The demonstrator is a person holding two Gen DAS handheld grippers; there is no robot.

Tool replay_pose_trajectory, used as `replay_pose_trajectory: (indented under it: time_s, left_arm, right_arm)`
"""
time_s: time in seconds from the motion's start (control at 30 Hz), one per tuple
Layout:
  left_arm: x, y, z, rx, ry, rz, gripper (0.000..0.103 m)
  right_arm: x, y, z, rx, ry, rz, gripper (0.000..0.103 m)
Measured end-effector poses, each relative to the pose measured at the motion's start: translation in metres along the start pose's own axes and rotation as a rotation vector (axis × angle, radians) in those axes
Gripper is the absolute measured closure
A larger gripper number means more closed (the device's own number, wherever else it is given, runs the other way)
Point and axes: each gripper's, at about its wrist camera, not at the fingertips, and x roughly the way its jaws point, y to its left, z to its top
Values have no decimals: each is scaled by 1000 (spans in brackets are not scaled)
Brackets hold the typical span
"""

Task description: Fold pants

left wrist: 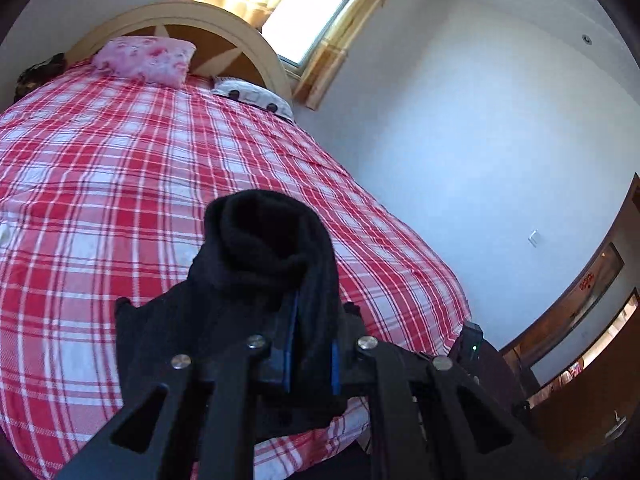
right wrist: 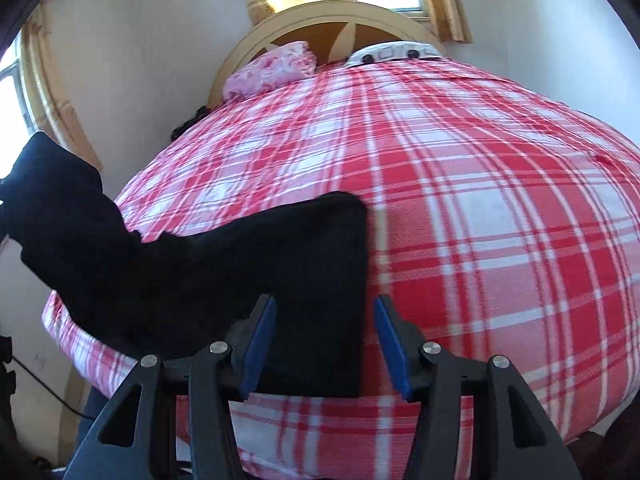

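The black pants (right wrist: 256, 272) lie on the red plaid bedspread (right wrist: 480, 220) near the bed's foot, one end lifted up at the left (right wrist: 52, 188). My left gripper (left wrist: 312, 356) is shut on a bunched fold of the black pants (left wrist: 272, 248) and holds it above the bed. My right gripper (right wrist: 324, 344) is open, its blue pads (right wrist: 390, 344) either side of the flat end of the pants, low over it.
A pink pillow (left wrist: 148, 58) and a white spotted pillow (left wrist: 252, 96) lie by the curved wooden headboard (right wrist: 340, 16). A white wall (left wrist: 480, 160) runs along the bed's right side, with brown wooden furniture (left wrist: 580, 320) beyond. A window with curtains (left wrist: 312, 12) is behind the headboard.
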Motion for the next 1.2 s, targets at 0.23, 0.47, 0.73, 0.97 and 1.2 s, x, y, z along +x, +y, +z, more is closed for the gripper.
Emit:
replay_pose_trajectory:
  time_s: [0.23,0.47,0.73,0.97,1.2]
  left_arm:
    - [71,-25,-9,51,143,-31,90]
    - [121,-53,-31,102,252,-24,90]
    - [159,-72,-51,132,324,7,61]
    - [121,-80,-61,192,231,-18,27]
    - [64,-30,-89,258,87,233,8]
  right_arm:
    - [-1,-44,3,148,-37,-58,50]
    - [-4,-65,3,229,-68,-76,50]
    - [-2,-68,3,242,-77,-59,50]
    - [-8,-74,1,252,-111,-74,50]
    - [-44,-42,10,131,-266,34,50]
